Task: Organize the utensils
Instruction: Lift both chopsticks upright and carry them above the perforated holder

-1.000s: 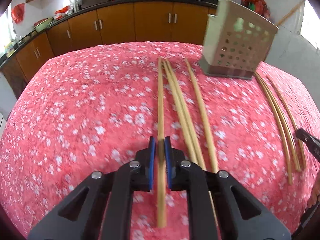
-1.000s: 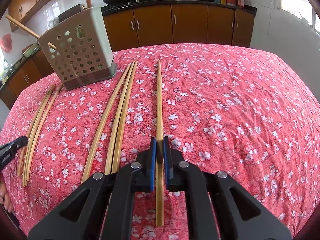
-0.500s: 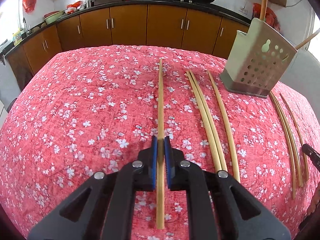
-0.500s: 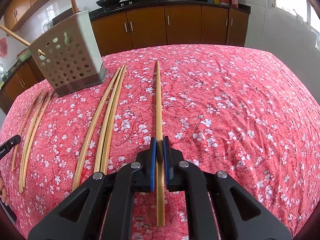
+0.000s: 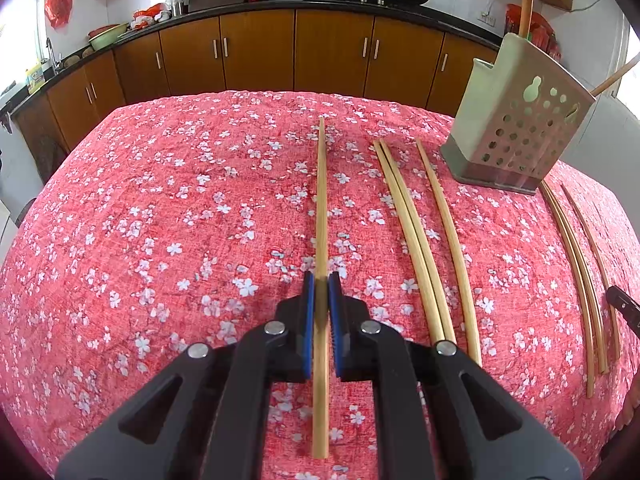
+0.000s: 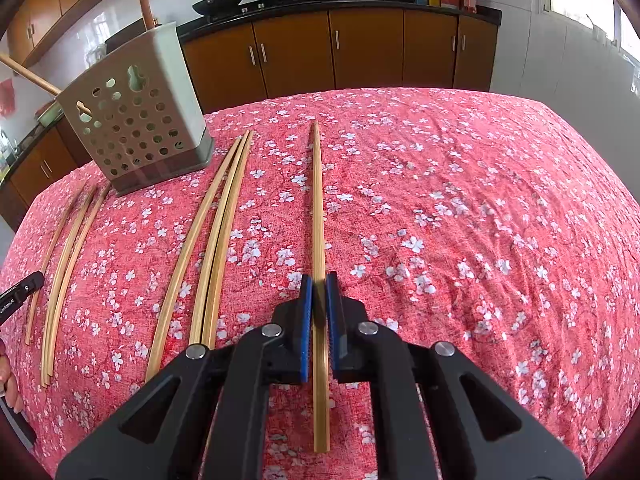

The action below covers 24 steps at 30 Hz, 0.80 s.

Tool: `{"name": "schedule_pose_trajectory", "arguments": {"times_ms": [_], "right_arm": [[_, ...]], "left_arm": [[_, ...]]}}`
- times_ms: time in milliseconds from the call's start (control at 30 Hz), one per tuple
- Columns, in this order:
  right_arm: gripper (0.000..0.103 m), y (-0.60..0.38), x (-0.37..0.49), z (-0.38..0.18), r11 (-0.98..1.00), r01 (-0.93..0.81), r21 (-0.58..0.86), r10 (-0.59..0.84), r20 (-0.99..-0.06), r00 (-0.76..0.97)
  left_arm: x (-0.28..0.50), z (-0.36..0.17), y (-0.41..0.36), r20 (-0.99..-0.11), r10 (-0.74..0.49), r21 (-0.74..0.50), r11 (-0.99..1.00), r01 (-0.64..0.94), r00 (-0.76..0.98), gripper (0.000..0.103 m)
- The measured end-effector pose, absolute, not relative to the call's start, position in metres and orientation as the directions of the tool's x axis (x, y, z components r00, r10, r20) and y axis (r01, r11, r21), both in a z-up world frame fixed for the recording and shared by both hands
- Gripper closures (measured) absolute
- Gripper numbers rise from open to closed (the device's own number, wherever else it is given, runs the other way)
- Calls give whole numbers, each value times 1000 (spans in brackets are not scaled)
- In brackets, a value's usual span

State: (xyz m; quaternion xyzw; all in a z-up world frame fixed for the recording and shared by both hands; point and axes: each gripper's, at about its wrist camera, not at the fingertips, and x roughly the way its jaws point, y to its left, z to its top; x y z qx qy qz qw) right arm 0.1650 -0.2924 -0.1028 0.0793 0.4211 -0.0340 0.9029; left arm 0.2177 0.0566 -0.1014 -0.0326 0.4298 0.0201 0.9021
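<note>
- Left gripper [image 5: 321, 284]: blue pads pressed together on a single bamboo chopstick [image 5: 321, 200]; the stick runs straight ahead over the cloth, its butt end passing back under the jaws
- Right gripper [image 6: 319, 282]: likewise clamped on one chopstick [image 6: 318, 200], which points toward the far table edge
- Loose chopsticks, left-wrist view: a group of three [image 5: 416, 248] lying just right of the held stick, another three [image 5: 580, 264] well apart near the right rim of the table
- Utensil holder [image 5: 516, 128]: grey perforated box standing upright near the far right edge in the left-wrist view, far left [image 6: 136, 120] in the right-wrist view; long handles rise out of its top
- Table [image 5: 160, 200]: red floral cloth, rounded far edge; wide bare cloth left of the left gripper, and wide bare cloth [image 6: 480, 220] right of the right gripper
- Beyond the far edge: brown cabinets [image 5: 260, 56] under a dark counter
</note>
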Motion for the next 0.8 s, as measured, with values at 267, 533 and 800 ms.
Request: {"name": "schedule_pose_trajectory", "arguments": {"times_ms": [267,533,800], "right_arm": [[95,-292,164,-102,985,129,115,6,-766,643],[95,-292,165,-103,985,128,114,5,-766,643],[95,-292,165,-103,985,128,114,5,-766,643]], "left_arm": [[218,-102,55,-777,11,-38,997,-64,630,92],[218,-102,55,-776,11,-39,997,-64,630,92],[218,-102,55,-776,10,-40,997,-64,631,92]]}}
